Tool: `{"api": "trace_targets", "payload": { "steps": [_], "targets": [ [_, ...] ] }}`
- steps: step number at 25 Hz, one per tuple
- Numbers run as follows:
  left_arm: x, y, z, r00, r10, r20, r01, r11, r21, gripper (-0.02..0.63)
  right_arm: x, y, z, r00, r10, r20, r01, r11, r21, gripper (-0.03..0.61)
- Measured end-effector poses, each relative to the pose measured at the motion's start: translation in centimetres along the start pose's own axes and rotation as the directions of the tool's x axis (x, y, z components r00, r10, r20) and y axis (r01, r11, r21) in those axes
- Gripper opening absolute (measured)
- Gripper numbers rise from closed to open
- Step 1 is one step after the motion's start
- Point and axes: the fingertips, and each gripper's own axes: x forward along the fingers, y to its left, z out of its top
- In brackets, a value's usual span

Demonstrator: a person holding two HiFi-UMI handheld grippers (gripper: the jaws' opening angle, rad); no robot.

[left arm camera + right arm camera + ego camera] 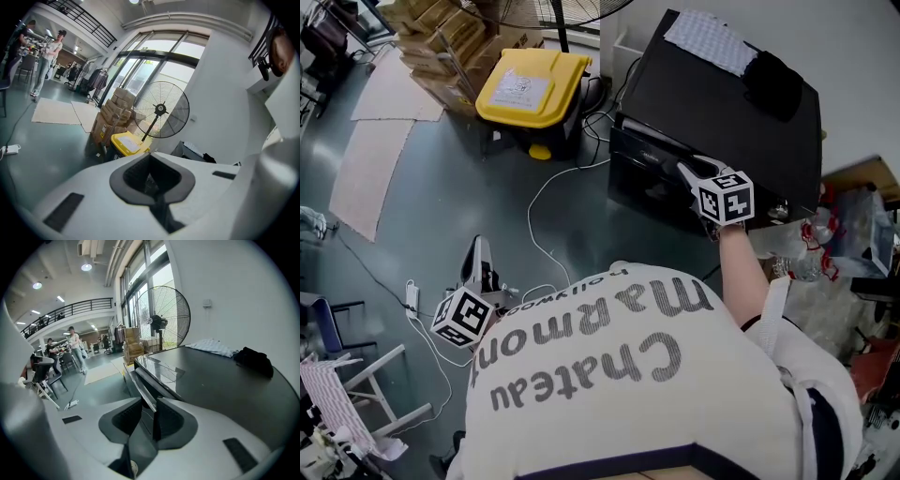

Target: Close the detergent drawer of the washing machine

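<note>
The black washing machine (722, 103) stands at the upper right, its glossy top (211, 385) filling the right gripper view. Along its upper front edge runs the detergent drawer front (661, 148), a thin strip with a silver top edge (143, 385). My right gripper (686, 169) reaches to that front edge and its jaws straddle the strip (147, 416), shut on it. My left gripper (475, 246) hangs low over the floor at the left, far from the machine. Its jaws (151, 171) are shut with nothing between them.
A patterned cloth (710, 39) and a black bundle (772, 82) lie on the machine's top. A yellow-lidded bin (532, 86), stacked cardboard boxes (441, 37) and a tall fan (164, 317) stand left of it. A white cable (548, 216) and power strip (412, 298) lie on the floor.
</note>
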Motion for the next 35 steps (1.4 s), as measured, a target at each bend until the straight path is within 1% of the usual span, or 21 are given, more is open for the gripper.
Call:
{"api": "trace_targets", "payload": {
  "steps": [4,9,17,21,24,27,29,33,35],
  "targets": [
    [0.1,0.0,-0.1,1.0,0.001,0.0,-0.001,1.0,-0.003,0.008,0.0,-0.1,0.0,1.0,-0.014,0.004,0.014,1.0,0.0,0.118],
    [0.3,-0.1,0.0,1.0,0.001,0.003,-0.001,1.0,-0.003,0.008,0.3,-1.0,0.4,0.996,-0.083,0.006,0.083,0.996,0.018,0.126],
    [0.3,-0.1,-0.3,1.0,0.004,-0.001,-0.004,1.0,-0.011,0.008,0.4,-1.1,0.5,0.993,-0.114,0.021,0.114,0.993,0.009,0.129],
    [0.4,0.0,-0.1,1.0,0.005,0.003,-0.005,1.0,-0.011,0.008,0.4,-1.2,0.4,0.984,-0.171,0.046,0.171,0.985,0.018,0.137],
    [0.5,0.0,-0.2,1.0,0.003,0.001,-0.003,1.0,-0.01,0.008,0.2,-1.3,0.2,0.963,-0.26,0.064,0.257,0.965,0.056,0.148],
    [0.6,-0.2,-0.3,1.0,-0.003,0.001,0.003,1.0,-0.006,0.008,0.0,-1.4,-0.1,0.931,-0.358,0.071,0.349,0.93,0.115,0.156],
    [0.6,-0.3,-0.3,1.0,-0.005,0.002,0.005,1.0,-0.004,0.008,0.0,-1.5,-0.2,0.911,-0.407,0.07,0.393,0.906,0.156,0.163],
    [0.5,-0.3,-0.2,1.0,-0.005,0.003,0.005,1.0,-0.004,0.008,-0.2,-2.1,-0.4,0.888,-0.454,0.074,0.427,0.873,0.234,0.212],
    [0.4,-0.3,-0.3,1.0,-0.003,0.001,0.003,1.0,-0.004,0.008,-0.2,-2.3,-0.5,0.881,-0.469,0.068,0.434,0.856,0.283,0.212]
  ]
}}
